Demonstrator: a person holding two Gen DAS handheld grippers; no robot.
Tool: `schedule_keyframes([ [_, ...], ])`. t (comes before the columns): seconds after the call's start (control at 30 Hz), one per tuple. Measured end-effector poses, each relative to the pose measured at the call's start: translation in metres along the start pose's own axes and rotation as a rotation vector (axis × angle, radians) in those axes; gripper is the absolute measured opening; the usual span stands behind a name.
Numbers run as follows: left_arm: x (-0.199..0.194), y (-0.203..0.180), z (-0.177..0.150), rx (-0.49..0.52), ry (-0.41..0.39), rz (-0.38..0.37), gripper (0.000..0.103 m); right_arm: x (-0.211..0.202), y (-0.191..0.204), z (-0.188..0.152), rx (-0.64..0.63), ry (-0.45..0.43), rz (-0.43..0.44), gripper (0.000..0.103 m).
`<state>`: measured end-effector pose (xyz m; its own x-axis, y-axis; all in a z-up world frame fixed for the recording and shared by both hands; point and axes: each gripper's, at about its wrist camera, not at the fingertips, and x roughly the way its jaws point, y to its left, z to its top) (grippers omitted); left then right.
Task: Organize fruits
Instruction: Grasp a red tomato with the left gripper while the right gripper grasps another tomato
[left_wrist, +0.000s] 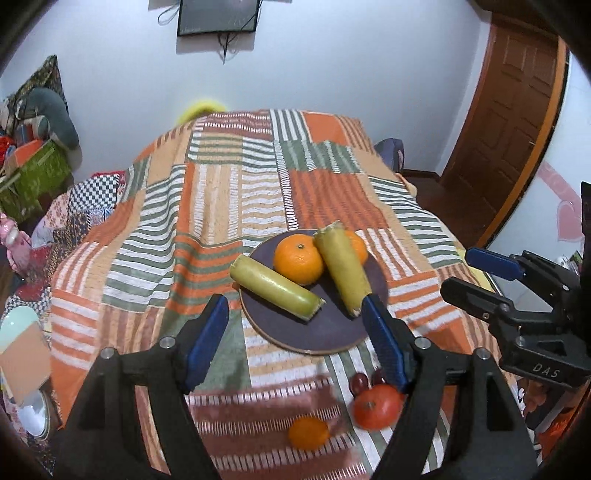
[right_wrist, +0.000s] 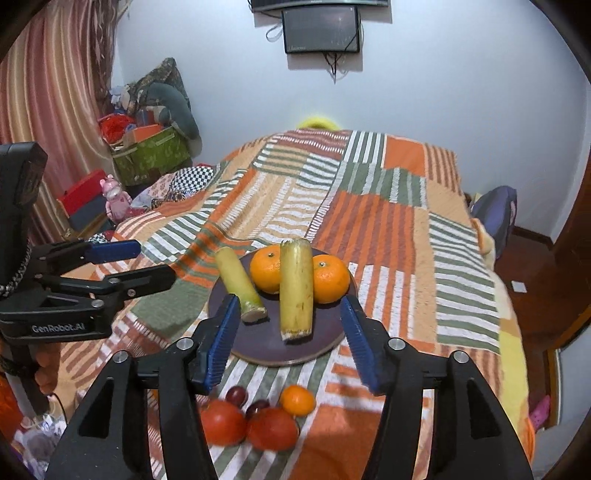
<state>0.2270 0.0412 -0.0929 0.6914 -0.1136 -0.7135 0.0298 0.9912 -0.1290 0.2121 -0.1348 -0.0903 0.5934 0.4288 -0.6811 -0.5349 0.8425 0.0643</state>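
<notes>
Both grippers you hold are spread wide with nothing between the pads: the left gripper (left_wrist: 295, 332) hangs over the near rim of the plate, and the right gripper (right_wrist: 288, 339) hovers beside it, aimed at the same spot.

Your quilt (right_wrist: 388, 229) carries everything. On it, the dark plate (right_wrist: 266, 347) already holds four pieces: two cane sticks, one (right_wrist: 295, 290) lying down the middle and the other (right_wrist: 238, 282) on its left side, overhanging the far rim, plus two oranges (right_wrist: 266, 268) (right_wrist: 330, 278) touching the middle stick on either side. That part looks done.

What you have left lies loose on the quilt just short of the plate, under your grippers: two tomatoes (right_wrist: 223, 422) (right_wrist: 272, 428) side by side, a small tangerine (right_wrist: 297, 399) just beside them, and two dark grapes (right_wrist: 236, 395) (right_wrist: 257, 406) tucked behind the tomatoes. By my reckoning you are roughly halfway, with five pieces still to move.
</notes>
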Motion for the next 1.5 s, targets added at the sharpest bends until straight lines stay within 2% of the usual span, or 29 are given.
schedule_keyframes([
  [0.13,-0.018,-0.011,-0.014,0.025,-0.007,-0.011,0.076,-0.017,0.003,-0.011,-0.004,-0.015,-0.012,0.060],
  [0.33,-0.022,-0.025,-0.036,0.060,0.010,-0.038,0.076,-0.021,0.001,-0.036,0.010,0.013,-0.017,0.061],
  [0.67,0.014,-0.047,-0.075,0.083,0.134,-0.102,0.076,-0.012,-0.008,-0.078,0.063,0.086,-0.015,0.061],
  [1.0,0.058,-0.061,-0.099,0.069,0.250,-0.149,0.076,0.001,-0.018,-0.103,0.110,0.147,-0.001,0.061],
  [1.07,0.062,-0.063,-0.101,0.068,0.257,-0.159,0.073,0.001,-0.019,-0.104,0.115,0.151,0.004,0.061],
  [1.3,0.073,-0.065,-0.103,0.065,0.278,-0.188,0.051,0.004,-0.014,-0.104,0.117,0.159,0.028,0.061],
  [1.5,0.068,-0.052,-0.102,0.037,0.273,-0.207,0.049,0.009,-0.007,-0.101,0.105,0.163,0.042,0.061],
])
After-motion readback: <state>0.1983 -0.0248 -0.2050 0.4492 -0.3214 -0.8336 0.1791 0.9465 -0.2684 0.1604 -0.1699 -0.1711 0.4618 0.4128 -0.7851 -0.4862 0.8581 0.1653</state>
